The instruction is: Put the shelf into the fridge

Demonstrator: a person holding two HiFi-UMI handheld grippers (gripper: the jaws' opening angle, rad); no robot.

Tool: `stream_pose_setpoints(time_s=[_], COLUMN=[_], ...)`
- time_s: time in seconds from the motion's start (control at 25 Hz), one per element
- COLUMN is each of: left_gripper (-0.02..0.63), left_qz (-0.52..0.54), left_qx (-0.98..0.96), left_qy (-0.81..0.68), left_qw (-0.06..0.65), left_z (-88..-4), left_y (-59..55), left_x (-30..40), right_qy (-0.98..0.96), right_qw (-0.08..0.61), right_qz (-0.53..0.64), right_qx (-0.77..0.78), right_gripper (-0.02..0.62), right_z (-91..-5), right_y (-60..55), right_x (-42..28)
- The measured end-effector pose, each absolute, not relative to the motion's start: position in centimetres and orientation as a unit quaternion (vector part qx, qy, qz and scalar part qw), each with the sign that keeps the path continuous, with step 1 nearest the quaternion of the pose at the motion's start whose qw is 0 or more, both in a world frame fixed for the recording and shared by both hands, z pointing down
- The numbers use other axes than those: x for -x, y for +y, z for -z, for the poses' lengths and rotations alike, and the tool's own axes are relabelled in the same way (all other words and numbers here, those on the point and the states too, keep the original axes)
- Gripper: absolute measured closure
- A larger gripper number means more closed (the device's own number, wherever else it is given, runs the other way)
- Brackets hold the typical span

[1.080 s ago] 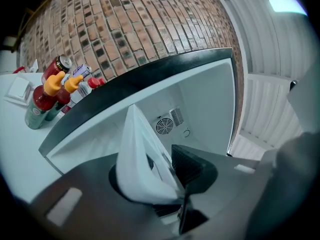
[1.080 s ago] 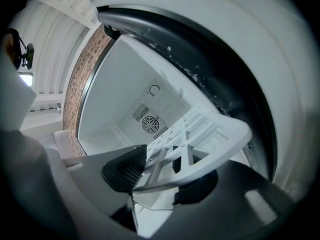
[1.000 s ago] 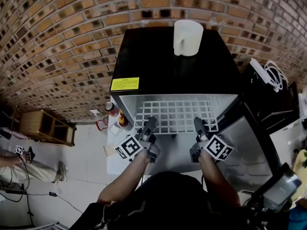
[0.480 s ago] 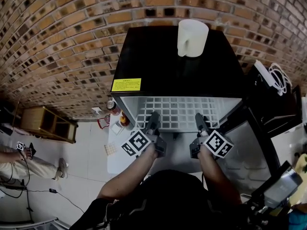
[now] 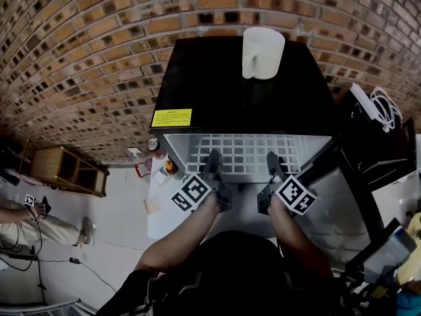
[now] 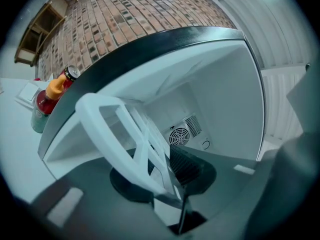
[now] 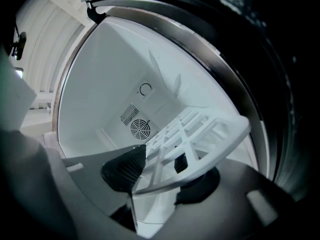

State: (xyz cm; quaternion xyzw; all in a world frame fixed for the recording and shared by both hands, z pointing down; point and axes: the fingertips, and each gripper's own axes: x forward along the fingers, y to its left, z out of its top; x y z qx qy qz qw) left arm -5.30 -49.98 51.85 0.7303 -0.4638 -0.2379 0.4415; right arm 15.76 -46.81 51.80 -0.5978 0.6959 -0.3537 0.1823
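At 9 o'clock from your left gripper (image 5: 212,157), the bottles (image 5: 162,158) stand beside the fridge (image 5: 197,78), out of the way. The left gripper now sits further toward 12 o'clock than a second ago. Its jaws have just been closing, and its own view shows them pinched on the front rail of the shelf (image 5: 243,151), a pad on each face.

The shelf has gone in with you. A narrower strip of white grid sticks out of the cabinet mouth than a second ago, and its front edge lies straight across at 12 o'clock of both grippers. Seen along your jaws, the fan vent (image 6: 178,135) in the back wall is well beyond the shelf's far edge, so I judge there is travel left.

The mug (image 5: 262,51) on the fridge top, at 12 o'clock, stays where it was.

Your right gripper (image 5: 273,158), at 3 o'clock from the left one, has also advanced. Its jaws have just been opening and stand wide. The rail lies between them, resting on one pad and not plainly squeezed.

The left side now carries the hold, so the shelf could skew as you push. Keep both sides even until it seats.
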Motion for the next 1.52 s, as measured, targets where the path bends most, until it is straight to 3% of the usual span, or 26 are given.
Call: stream_pose_setpoints(time_s=[0.52,1.52], left_gripper=[0.505,0.471], left_qz=[0.216,0.191], left_qx=[-0.746,-0.753], left_qy=[-0.499,-0.511], left_qw=[0.384,0.368], left_z=[-51.8,-52.0], left_y=[-51.4,-54.6], left_x=[5.0,4.8], right_qy=[0.690,0.695], right_qw=[0.183,0.177], right_qz=[0.328,0.323], right_qx=[0.618,0.618], right_gripper=[0.414,0.403], right_z=[-51.9,-52.1], right_y=[-48.3,-51.7], right_x=[-16.0,-16.3])
